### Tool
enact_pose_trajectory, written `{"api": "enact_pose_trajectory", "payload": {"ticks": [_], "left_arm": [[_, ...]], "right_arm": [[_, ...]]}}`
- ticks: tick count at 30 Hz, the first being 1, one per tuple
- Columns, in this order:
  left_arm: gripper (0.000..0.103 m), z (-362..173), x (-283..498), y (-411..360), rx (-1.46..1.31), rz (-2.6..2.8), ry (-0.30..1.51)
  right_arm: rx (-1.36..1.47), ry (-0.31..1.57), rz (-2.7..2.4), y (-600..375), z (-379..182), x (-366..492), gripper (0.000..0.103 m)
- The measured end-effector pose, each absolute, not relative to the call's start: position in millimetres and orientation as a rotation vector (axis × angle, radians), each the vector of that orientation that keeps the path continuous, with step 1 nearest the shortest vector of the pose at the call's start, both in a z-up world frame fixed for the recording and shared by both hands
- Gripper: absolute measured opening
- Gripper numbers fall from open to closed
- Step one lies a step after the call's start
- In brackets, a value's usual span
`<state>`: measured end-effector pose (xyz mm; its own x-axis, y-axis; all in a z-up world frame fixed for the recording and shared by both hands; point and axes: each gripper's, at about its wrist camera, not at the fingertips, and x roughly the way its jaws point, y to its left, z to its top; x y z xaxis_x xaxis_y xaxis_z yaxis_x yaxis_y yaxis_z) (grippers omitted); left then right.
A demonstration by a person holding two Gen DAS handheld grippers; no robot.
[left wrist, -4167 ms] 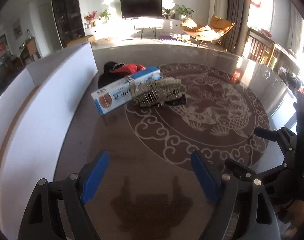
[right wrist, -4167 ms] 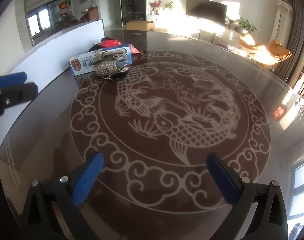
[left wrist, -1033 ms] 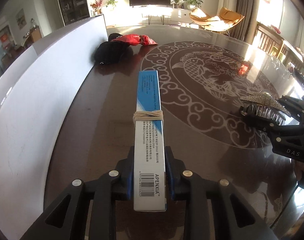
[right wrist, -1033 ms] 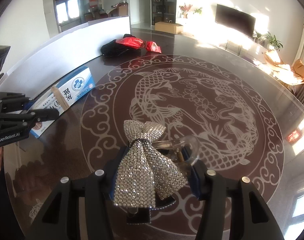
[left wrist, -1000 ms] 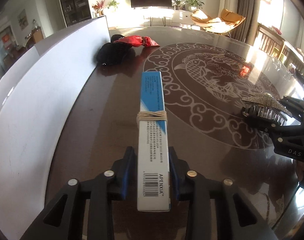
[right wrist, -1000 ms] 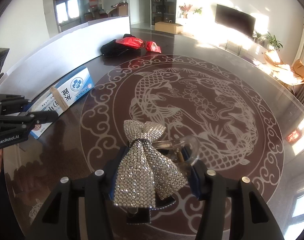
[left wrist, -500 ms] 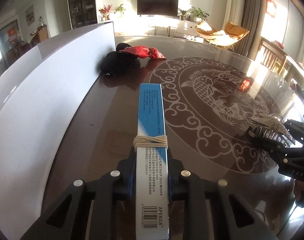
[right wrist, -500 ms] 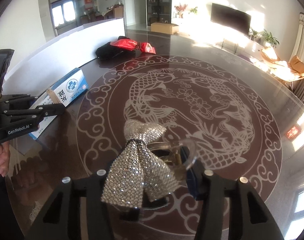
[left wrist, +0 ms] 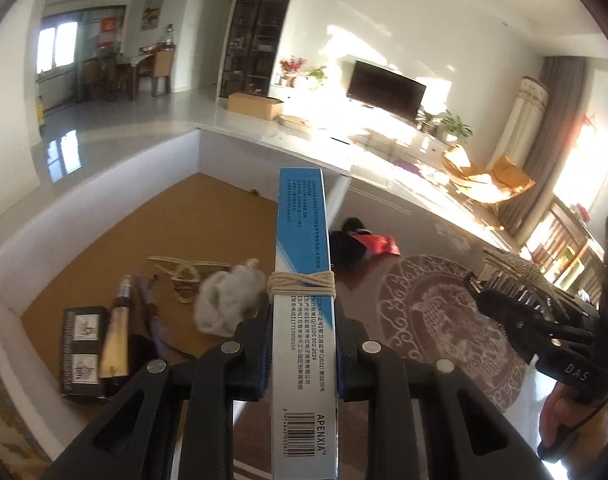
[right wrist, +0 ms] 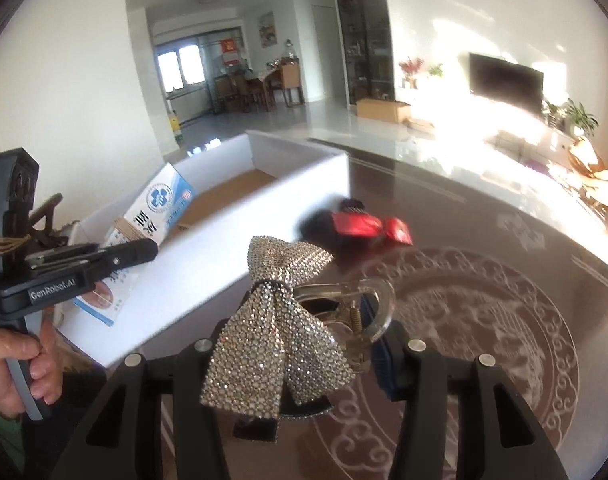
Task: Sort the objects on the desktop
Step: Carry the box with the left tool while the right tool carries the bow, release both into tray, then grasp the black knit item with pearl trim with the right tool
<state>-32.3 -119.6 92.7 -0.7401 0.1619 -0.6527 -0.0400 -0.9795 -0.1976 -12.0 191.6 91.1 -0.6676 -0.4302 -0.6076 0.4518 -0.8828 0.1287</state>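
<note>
My left gripper (left wrist: pixel 304 356) is shut on a long blue and white box (left wrist: pixel 302 280) tied with string, held up over the near wall of a white storage box (left wrist: pixel 103 196) with a brown floor. The blue box also shows in the right wrist view (right wrist: pixel 151 220). My right gripper (right wrist: pixel 299 356) is shut on a rhinestone bow hair clip (right wrist: pixel 279 320) with a clear claw, held above the table beside the storage box wall (right wrist: pixel 263 216). The clip also shows in the left wrist view (left wrist: pixel 520 276).
Inside the storage box lie a dark packet (left wrist: pixel 81 356), a gold tube (left wrist: pixel 115 344), a grey fluffy lump (left wrist: pixel 231 300) and a wire-like item (left wrist: pixel 183 272). A black and red bundle (right wrist: pixel 356 224) lies on the dark patterned table (right wrist: pixel 504 320).
Both grippers have risen and swung left toward the white storage box, carrying the blue box and the bow clip. The inside of the storage box has come into view.
</note>
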Motion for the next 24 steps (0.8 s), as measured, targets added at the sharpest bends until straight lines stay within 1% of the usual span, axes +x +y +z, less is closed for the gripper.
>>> {"api": "enact_pose_trajectory", "payload": {"ticks": [3,5,9,10,11,12,13,14,15,16,18,24], "left_arm": [[0.023,86.5,-50.7,-163.5,-1.22,2.91,-0.324],[0.023,72.5,-63.0,-183.5,-1.331,2.934,-0.352],[0.024,41.8,-77.0,-201.4,-1.47,2.892,-0.416],[0.023,39.9,-77.9,-203.5,-1.479,2.875,-0.448],[0.025,38.4,-79.9,-201.7,-1.518,2.897,-0.396],[0.03,37.3,-80.9,-201.3,-1.541,2.903,-0.393],[0.037,34.9,-82.3,-201.7,-1.558,2.892,-0.401],[0.063,32.4,-83.3,-202.8,-1.588,2.875,-0.41],[0.089,30.5,-85.3,-203.3,-1.621,2.868,-0.415],[0.094,30.4,-86.5,-203.7,-1.641,2.878,-0.41],[0.095,29.6,-88.2,-205.9,-1.638,2.878,-0.417],[0.095,22.4,-90.0,-217.8,-1.674,2.851,-0.551]], "right_arm": [[0.847,0.062,-2.383,124.2,111.7,-38.9,0.051],[0.843,0.099,-2.323,77.3,111.9,-57.1,0.051],[0.925,0.196,-2.244,0.1,78.1,-88.5,0.052],[0.925,0.196,-2.244,0.1,78.1,-88.5,0.052],[0.978,0.239,-2.222,-23.0,53.1,-96.5,0.052],[1.001,0.203,-2.223,-26.6,43.9,-102.8,0.053],[1.033,0.185,-2.232,-29.3,35.9,-109.2,0.054],[1.06,0.175,-2.246,-30.4,30.2,-115.2,0.058],[1.064,0.159,-2.254,-29.1,26.8,-118.6,0.072],[1.05,0.138,-2.258,-26.8,24.8,-120.8,0.081],[1.028,0.128,-2.27,-22.1,25.3,-122.8,0.082],[0.968,0.123,-2.321,2.5,38.0,-115.6,0.084]]}}
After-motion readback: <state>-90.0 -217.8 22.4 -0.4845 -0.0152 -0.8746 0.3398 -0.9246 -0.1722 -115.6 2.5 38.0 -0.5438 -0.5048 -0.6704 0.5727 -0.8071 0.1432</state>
